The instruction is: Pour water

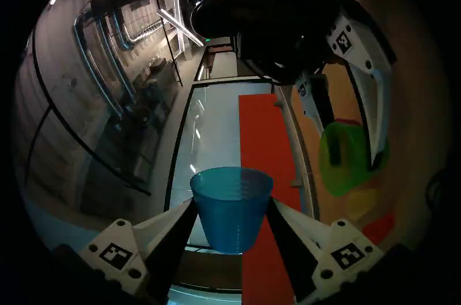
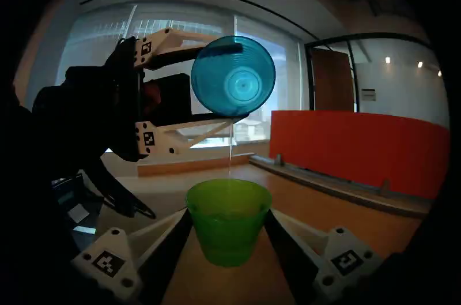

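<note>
Water (image 2: 230,152) runs off the lower rim of the blue cup (image 2: 233,76) in one thin stream, straight down into the green cup (image 2: 229,221) directly below it.

Room first, going by the right gripper view. Up and to the left behind the green cup there's a big bright window (image 2: 173,22). Under the green cup is a wooden table (image 2: 322,213), and to the right of it a long red panel (image 2: 357,149) runs along the far edge, with a brown door (image 2: 331,80) above that.

Containers: the blue cup is tipped on its side above the green cup, mouth facing the camera. The left gripper (image 1: 231,204) is clamped on it, one finger on each side. The green cup stands upright, and the right gripper (image 2: 229,213) is pinching it the same way, with both fingers against its walls. I honestly can't tell how much water is in the green cup, the plastic's too murky. I also can't tell if it's sitting on the table or held just over it.

Count: two cups, two grippers, one stream.
</note>
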Available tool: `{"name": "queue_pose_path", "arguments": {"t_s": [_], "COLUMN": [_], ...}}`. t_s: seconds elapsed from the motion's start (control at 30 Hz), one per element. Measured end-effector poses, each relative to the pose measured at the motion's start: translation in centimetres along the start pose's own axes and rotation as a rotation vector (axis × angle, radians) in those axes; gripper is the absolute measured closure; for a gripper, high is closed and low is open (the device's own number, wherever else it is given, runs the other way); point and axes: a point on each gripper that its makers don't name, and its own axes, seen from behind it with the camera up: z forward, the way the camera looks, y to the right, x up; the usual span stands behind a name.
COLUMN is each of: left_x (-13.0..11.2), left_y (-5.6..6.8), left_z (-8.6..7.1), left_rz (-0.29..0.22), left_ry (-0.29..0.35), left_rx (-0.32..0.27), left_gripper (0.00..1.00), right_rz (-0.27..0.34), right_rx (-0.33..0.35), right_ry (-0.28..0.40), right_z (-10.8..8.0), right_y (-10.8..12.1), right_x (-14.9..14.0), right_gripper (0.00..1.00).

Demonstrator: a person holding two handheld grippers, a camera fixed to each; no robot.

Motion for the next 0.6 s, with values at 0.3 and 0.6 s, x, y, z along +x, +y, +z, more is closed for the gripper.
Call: {"name": "queue_pose_path", "arguments": {"t_s": [0.3, 0.6], "left_x": [-0.17, -0.85], "left_y": [-0.37, -0.31], "left_z": [0.27, 0.26], "left_rz": [0.037, -0.006], "left_ry": [0.004, -0.008], "left_rx": [0.007, 0.008], "left_gripper": [0.17, 0.17], "right_rz": [-0.002, -0.003], "right_rx": [0.001, -0.001], "right_ry": [-0.001, -0.002], "right_z": [0.06, 0.16], "right_y": [0.01, -0.05], "right_x": [0.17, 0.33], "right_gripper": [0.13, 0.13]}}
